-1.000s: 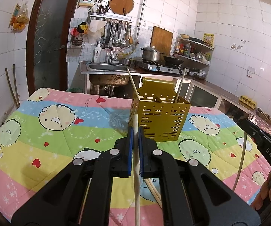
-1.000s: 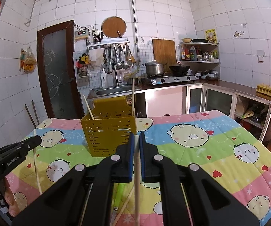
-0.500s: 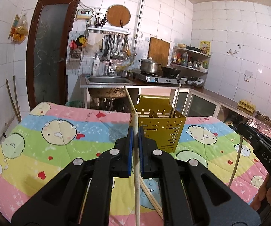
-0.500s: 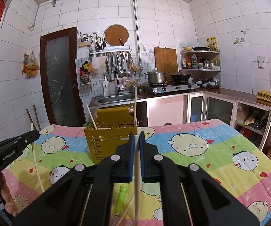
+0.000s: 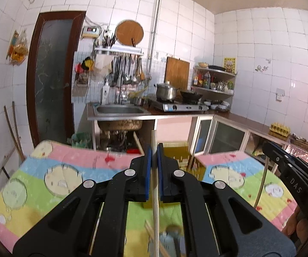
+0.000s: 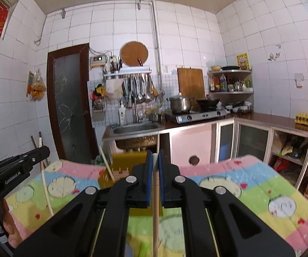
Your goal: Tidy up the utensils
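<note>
- Left claw (image 5: 154, 160) is clamped on a pale wooden chopstick (image 5: 155, 203), which stands nearly upright between the blue pads and sticks out above them toward 12 o'clock.
- Right claw (image 6: 155, 167) is likewise closed on a second chopstick (image 6: 156, 209), pinched near its top end, with the rest hanging down toward 6 o'clock.
- Behind both claws stands the yellow slotted utensil holder (image 5: 175, 152), on a table covered by a cartoon-print cloth (image 5: 53, 177); the clamped fingers hide most of it.
- From the right camera, one chopstick (image 6: 106, 163) leans out of the holder's left side toward 11 o'clock.
- From the left camera, the right claw's black body shows at 3 o'clock, with its stick dangling below.
- From the right camera, the left claw's body shows at 9 o'clock, with a person's fingers (image 6: 9, 227) under it.
- More chopsticks (image 5: 151, 235) lie on the cloth at 6 o'clock, blurred.
- At 12 o'clock, beyond the table, are a sink (image 6: 136, 128) and a stove (image 6: 196, 114).
</note>
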A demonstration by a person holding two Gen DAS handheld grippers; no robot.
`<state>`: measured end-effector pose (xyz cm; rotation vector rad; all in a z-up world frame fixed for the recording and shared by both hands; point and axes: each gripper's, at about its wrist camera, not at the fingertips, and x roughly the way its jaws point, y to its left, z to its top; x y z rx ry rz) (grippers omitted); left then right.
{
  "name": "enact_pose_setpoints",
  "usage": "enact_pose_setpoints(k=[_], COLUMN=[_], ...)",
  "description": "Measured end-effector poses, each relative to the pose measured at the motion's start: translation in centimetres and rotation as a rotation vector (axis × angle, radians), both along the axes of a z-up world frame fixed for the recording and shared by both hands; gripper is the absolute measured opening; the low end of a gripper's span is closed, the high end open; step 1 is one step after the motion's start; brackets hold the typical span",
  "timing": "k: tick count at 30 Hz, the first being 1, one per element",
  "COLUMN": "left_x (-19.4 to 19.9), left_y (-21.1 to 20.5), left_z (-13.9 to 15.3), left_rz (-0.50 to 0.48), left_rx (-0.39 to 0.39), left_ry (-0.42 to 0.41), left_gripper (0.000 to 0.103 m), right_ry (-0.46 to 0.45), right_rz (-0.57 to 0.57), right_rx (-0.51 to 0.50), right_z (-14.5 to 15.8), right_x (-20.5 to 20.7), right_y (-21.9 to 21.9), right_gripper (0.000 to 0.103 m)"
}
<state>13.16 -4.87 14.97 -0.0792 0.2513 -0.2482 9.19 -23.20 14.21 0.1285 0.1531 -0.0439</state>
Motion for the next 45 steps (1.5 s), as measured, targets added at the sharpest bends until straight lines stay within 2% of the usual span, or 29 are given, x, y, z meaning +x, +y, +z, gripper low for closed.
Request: enact_pose_setpoints(k=[9,14,18,24,34,41,45], left_x=[7.0,11.1,13.6,16.1,17.8,18.2,18.2], left_y=[-2.4,-3.0,-3.7,-5.2,-5.0,-4.5,-3.4], left_z=[5.5,7.4,8.1,5.6,-1.6,-3.8,-4.0], left_rz=[0.041,0.066,0.084,0.080,0.071,0.082,0.088], left_rx=[-0.004,-0.039,-0.046,-0.005,0.013,0.022,0.014], left_ry=[-0.092,-0.127,-0.178,-0.179,-0.057,0.012,0.062], left_gripper=[0.004,0.004,0.004,0.004,0.004,0.004,0.004], right_ry=[-0.092,-0.161,-0.178,-0.185,-0.041,0.027,0.074], right_rz=[-0.002,-0.032,-0.053,-0.051,-0.006,0.015,0.035], right_rx=[0.015,0.019,-0.008,-0.019,-0.007,-0.017,-0.028], right_z=[5.2,7.8,8.4,7.0,0.3,-2.1,-2.3], right_x=[7.0,11.3,14.2,17.8,20.5,20.4,20.0], right_y=[-0.8,-0.9,-0.6,-0.2,0.0,0.1,0.2], right_gripper=[0.006,0.006,0.006,0.006,0.006,0.006,0.007])
